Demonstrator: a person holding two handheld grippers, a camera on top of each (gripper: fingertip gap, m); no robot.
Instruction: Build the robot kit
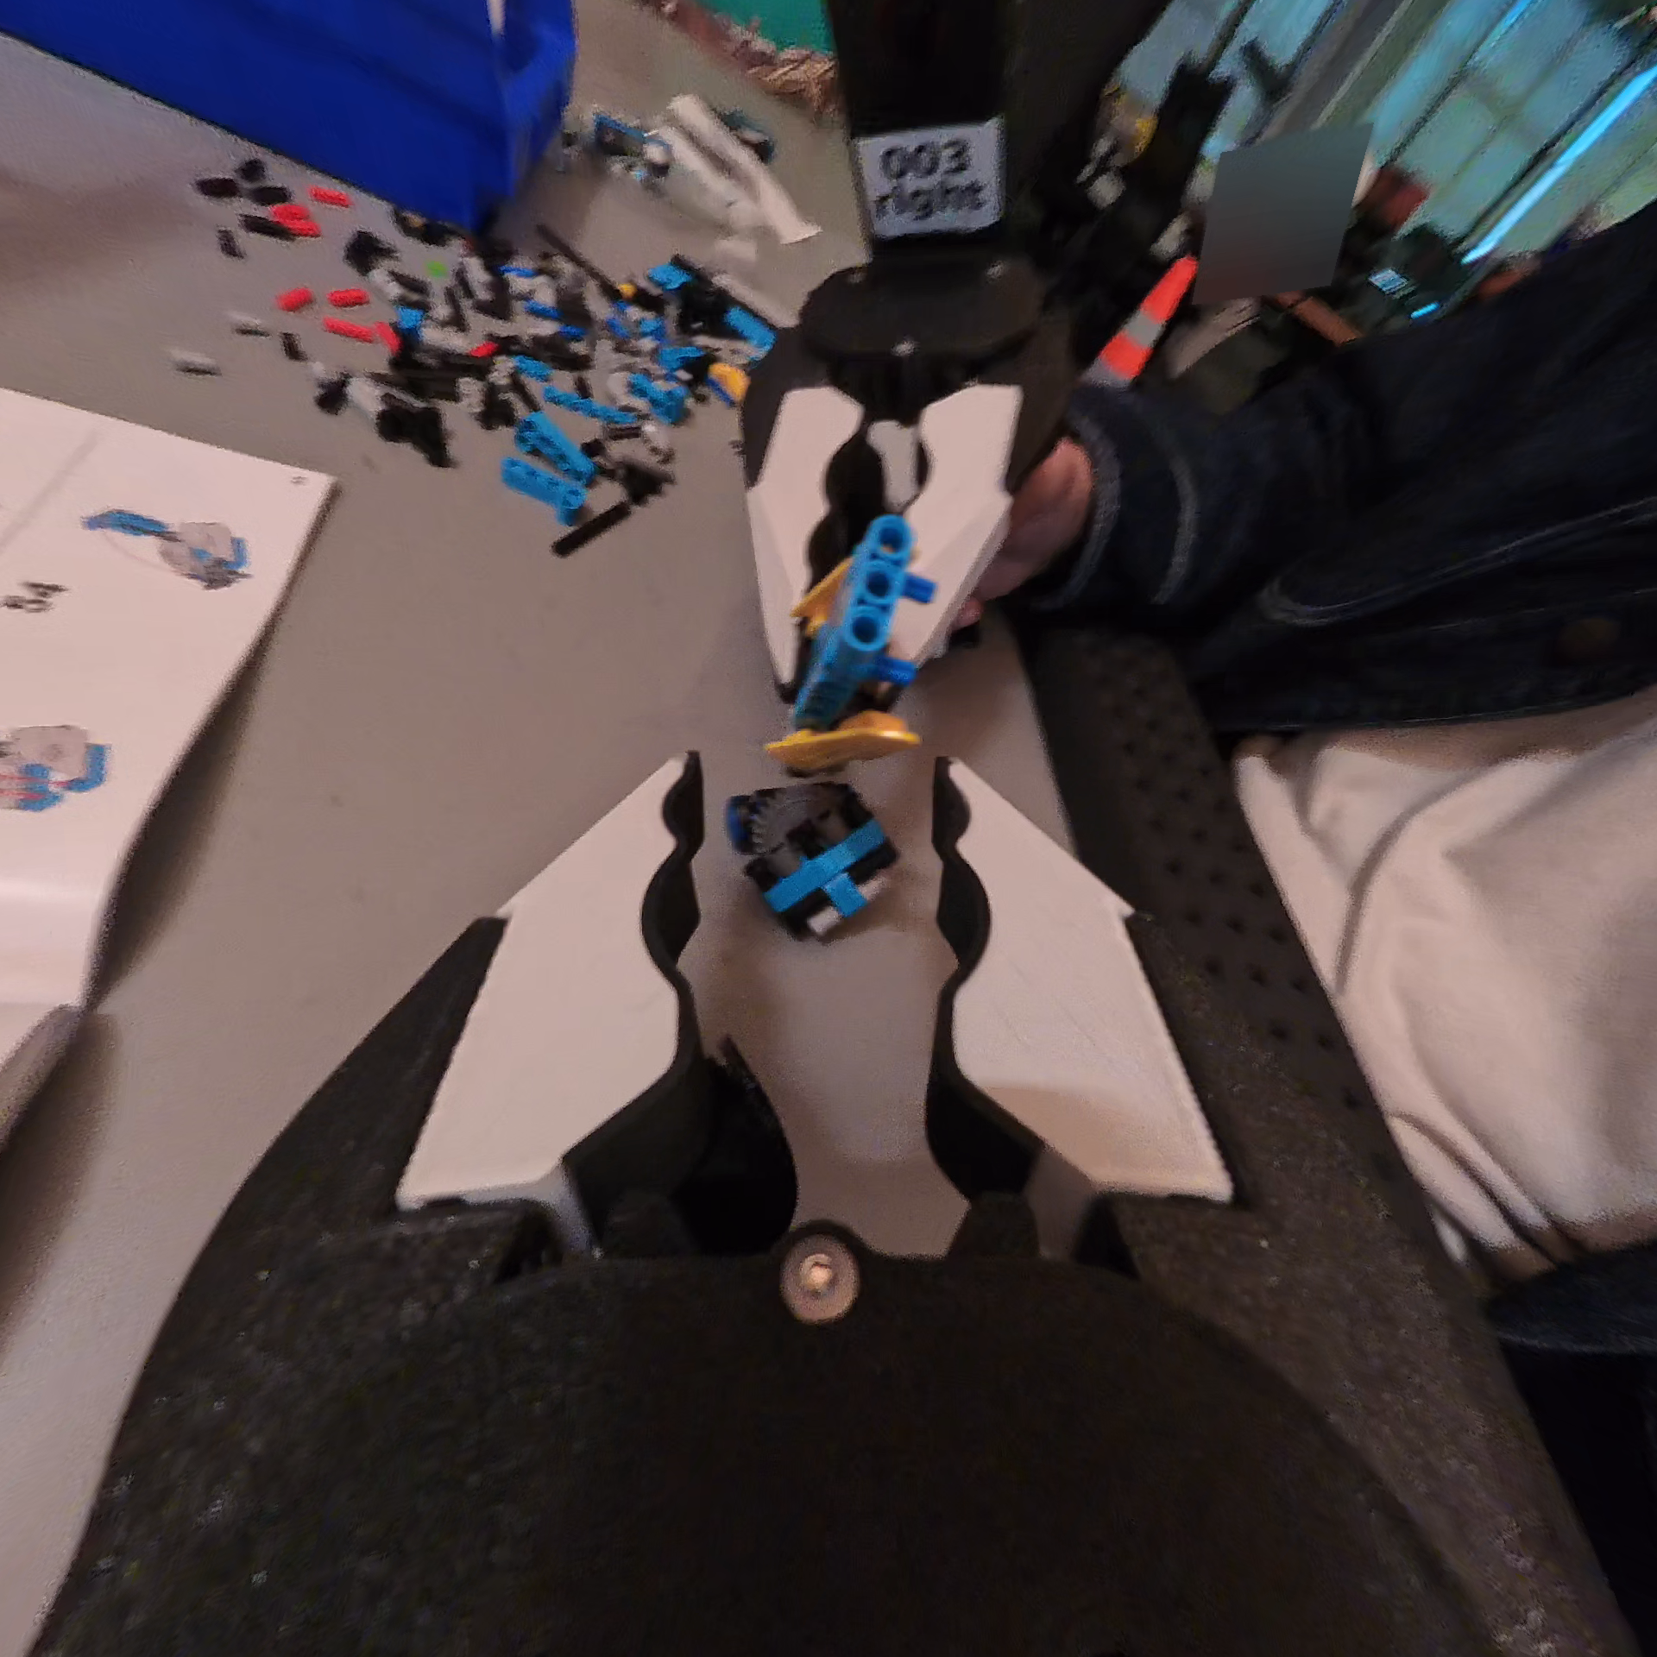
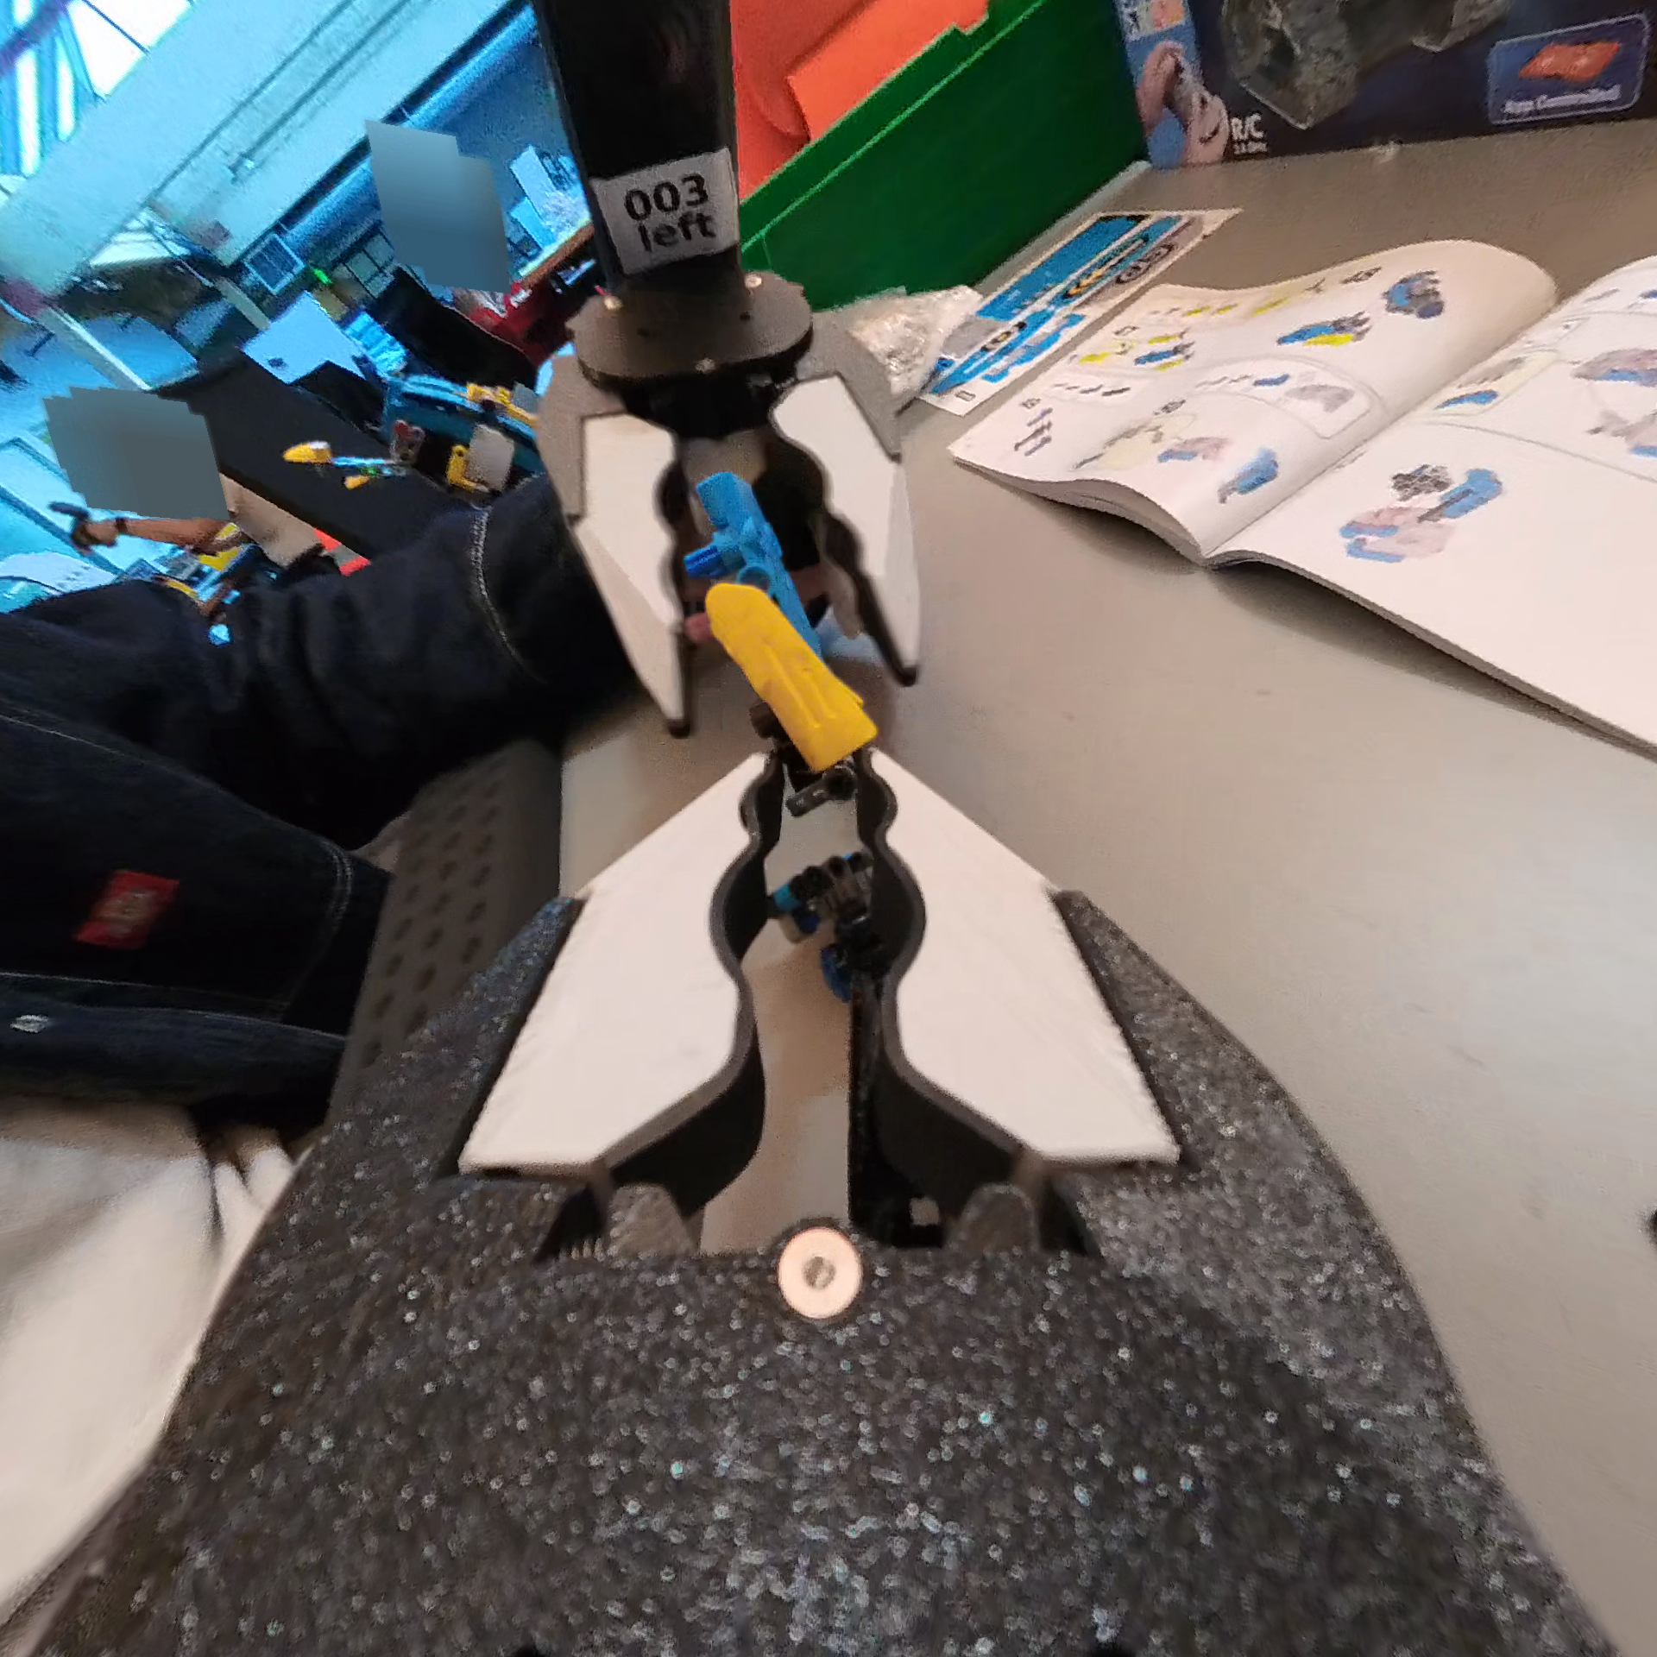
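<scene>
A blue bin (image 1: 359, 81) stands on the grey counter (image 1: 430, 717) behind a scatter of loose bricks (image 1: 502, 359). An open booklet (image 2: 1327, 430) lies near a green bin (image 2: 932, 170) and a printed box (image 2: 1399, 72).

Left tool (image 1: 811, 771): two white wedge fingers (image 1: 574, 986) edged in wavy black pads, set in a coarse, speckled black body with one silver screw (image 1: 818, 1275) dead centre behind them. Right tool (image 2: 811, 762): same build, white wedges, scalloped black lining, grainy black shell, silver screw (image 2: 819, 1271). Each carries a round black collar and black handle with a white label (image 2: 668, 215). Dark denim sleeve (image 1: 1345, 502) with pale stitching; light trousers (image 1: 1453, 968) below it.
</scene>
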